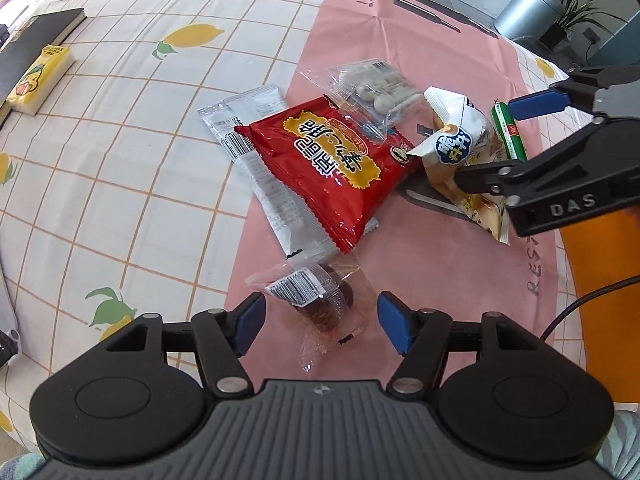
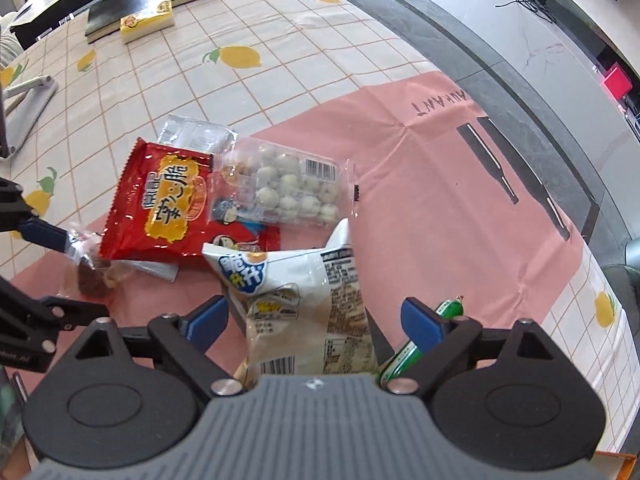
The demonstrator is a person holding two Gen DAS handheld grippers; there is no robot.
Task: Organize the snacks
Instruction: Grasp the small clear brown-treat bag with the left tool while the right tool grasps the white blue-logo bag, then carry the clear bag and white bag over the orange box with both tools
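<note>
Snacks are gathered in a loose pile on a pink mat [image 1: 440, 60] that is spread over the lemon-print cloth [image 1: 140, 100] of the surface. A red packet [image 1: 336, 168] lies at the centre, overlapping a silver-white wrapper [image 1: 256, 148], and a clear pack of pale round sweets [image 2: 288, 184] rests on its far edge. Just beside these a white and cream bag [image 2: 312, 308] is set, with a green sausage stick [image 1: 510, 132] touching its far side.

The left gripper [image 1: 320, 320] is held above a small clear-wrapped dark sweet [image 1: 320, 300]; its blue fingers [image 1: 250, 322] are spread to either side of the wrapper and are not pressed on it. The right gripper [image 2: 316, 320] is poised over the white and cream bag, whose lower part lies between the parted fingers [image 2: 208, 320] without being clamped.

Farther off on the cloth, a yellow tissue pack [image 1: 42, 80] is seen lying against a dark book [image 1: 36, 48].
</note>
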